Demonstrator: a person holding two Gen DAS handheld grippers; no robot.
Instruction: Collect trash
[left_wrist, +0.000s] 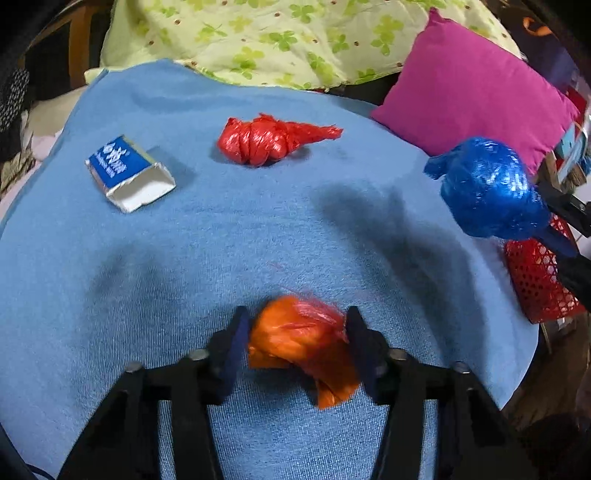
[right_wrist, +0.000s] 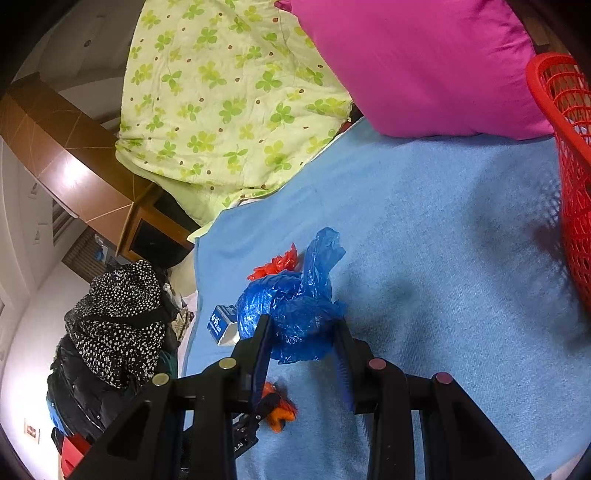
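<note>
Left tongs (left_wrist: 297, 345) grip an orange bag (left_wrist: 301, 345) (blue blanket (left_wrist: 147, 258) beneath)

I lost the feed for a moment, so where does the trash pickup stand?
Nothing visibly binned yet: the red mesh basket shows no trash inside from these angles. In hand: the right gripper is clamped on the knotted blue plastic bag, lifted off the blue blanket; the left gripper brackets the crumpled orange plastic bag. Left: the knotted red plastic bag and torn blue-and-white carton.
</note>
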